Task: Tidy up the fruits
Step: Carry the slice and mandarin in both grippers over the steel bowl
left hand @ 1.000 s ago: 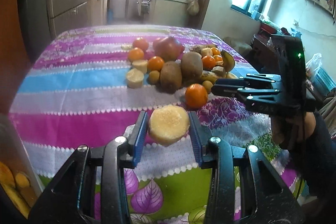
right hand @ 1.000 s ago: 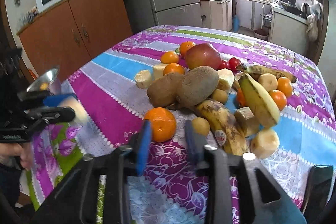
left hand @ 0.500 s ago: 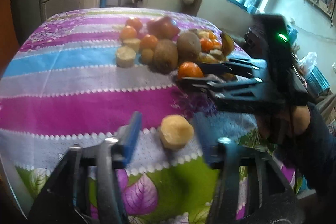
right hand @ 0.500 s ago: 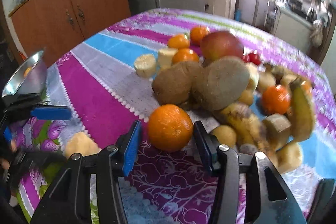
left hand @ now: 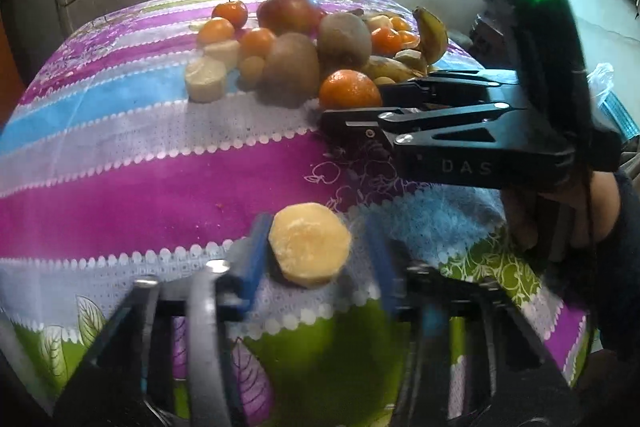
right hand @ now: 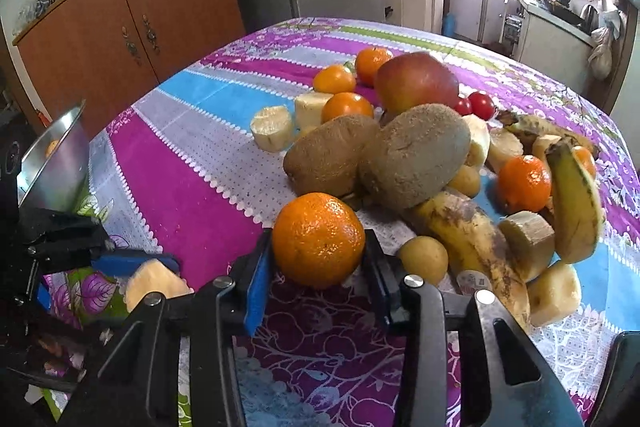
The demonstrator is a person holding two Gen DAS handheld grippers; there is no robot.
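Crowding the middle of the tabletop (right hand: 172, 163) lay a heap of fruit: two brown kiwis (right hand: 412, 155) pressed side by side, a red apple (right hand: 416, 81) behind them, spotted bananas (right hand: 472, 231), small tangerines and pale cut chunks, all packed close against the orange (right hand: 318, 241) on its far side. That orange, bright and pebbled, sat at the heap's near fringe on the purple band of the striped cloth. The right gripper (right hand: 316, 267) reached in low and level, its blue-padded jaws set on either flank of the orange, seemingly touching it. Near the tabletop's front edge a pale yellow slice (left hand: 310, 249), flat cut face up, rested on the cloth between the spread jaws of the left gripper (left hand: 316, 247), one pad beside it, the other apart. A hand (left hand: 524, 215) in a dark sleeve held the right gripper.
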